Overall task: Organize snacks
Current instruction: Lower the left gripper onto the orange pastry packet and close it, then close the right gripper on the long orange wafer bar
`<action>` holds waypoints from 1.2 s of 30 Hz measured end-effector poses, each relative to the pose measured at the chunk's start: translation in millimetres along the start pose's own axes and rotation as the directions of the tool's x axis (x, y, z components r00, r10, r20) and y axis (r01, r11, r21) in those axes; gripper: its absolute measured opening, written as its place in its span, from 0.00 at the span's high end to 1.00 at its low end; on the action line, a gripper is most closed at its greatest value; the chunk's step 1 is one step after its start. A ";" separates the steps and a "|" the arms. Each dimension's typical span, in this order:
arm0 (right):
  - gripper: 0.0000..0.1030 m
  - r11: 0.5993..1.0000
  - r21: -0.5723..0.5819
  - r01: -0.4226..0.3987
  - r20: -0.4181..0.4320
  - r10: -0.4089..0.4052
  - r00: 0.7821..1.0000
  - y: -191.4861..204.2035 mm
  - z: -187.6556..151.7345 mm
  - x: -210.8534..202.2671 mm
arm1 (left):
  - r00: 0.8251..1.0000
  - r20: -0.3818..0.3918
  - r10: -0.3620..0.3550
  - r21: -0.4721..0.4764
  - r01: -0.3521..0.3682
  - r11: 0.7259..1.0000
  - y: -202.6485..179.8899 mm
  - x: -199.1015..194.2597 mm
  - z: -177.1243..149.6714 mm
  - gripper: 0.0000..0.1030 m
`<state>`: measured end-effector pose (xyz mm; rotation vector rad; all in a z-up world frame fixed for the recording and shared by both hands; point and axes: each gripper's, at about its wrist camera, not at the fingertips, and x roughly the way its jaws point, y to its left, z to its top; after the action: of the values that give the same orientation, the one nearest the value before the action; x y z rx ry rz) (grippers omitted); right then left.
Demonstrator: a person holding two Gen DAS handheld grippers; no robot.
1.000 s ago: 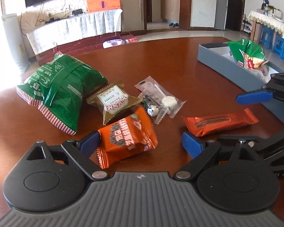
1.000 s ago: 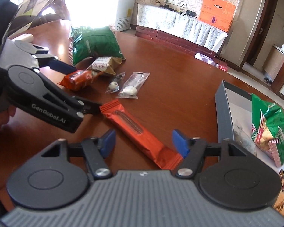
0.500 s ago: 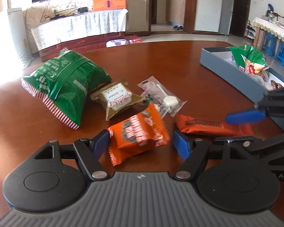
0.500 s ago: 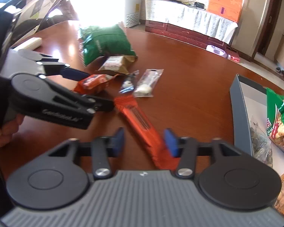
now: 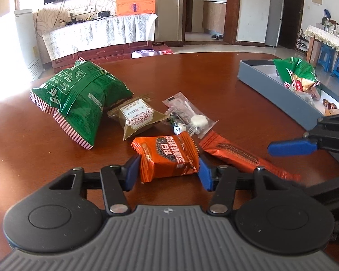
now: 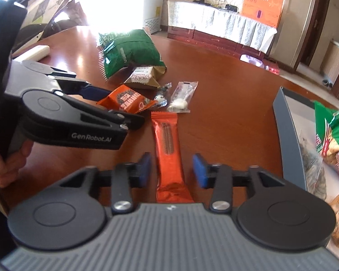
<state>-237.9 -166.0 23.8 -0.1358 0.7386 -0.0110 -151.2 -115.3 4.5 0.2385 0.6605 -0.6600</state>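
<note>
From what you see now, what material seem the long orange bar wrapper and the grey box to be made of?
Long orange bar wrapper: probably thin plastic film, slightly metallic sheen, with crimped serrated ends. Grey box: looks like matte cardboard or rigid board, with flat, straight walls and a pale inside; plastic cannot be ruled out.

The left gripper [image 5: 168, 171] now closes on the orange packet [image 5: 167, 157] (pads touching it); the right gripper [image 6: 171, 169] reopens around the red bar [image 6: 169, 155].
</note>
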 end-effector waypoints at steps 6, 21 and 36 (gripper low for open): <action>0.34 1.000 -0.005 0.009 0.005 -0.009 1.000 0.7 3.8 3.5 | 0.998 -0.023 0.063 -0.010 -0.063 0.998 0.9 3.8 1.3 0.17; 0.75 1.000 0.002 -0.020 -0.015 0.020 1.000 3.0 3.0 -2.6 | 1.000 0.003 0.013 -0.016 -0.013 1.000 1.2 4.2 0.7 0.58; 0.75 0.998 0.062 -0.001 -0.016 0.002 1.000 -7.9 -13.2 -17.9 | 0.998 0.019 0.052 0.011 -0.052 0.999 -8.9 -3.9 -0.5 0.58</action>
<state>-259.6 -174.4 27.2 -0.0757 0.7538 -0.0335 -159.4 -120.1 6.5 0.2591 0.6311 -0.6154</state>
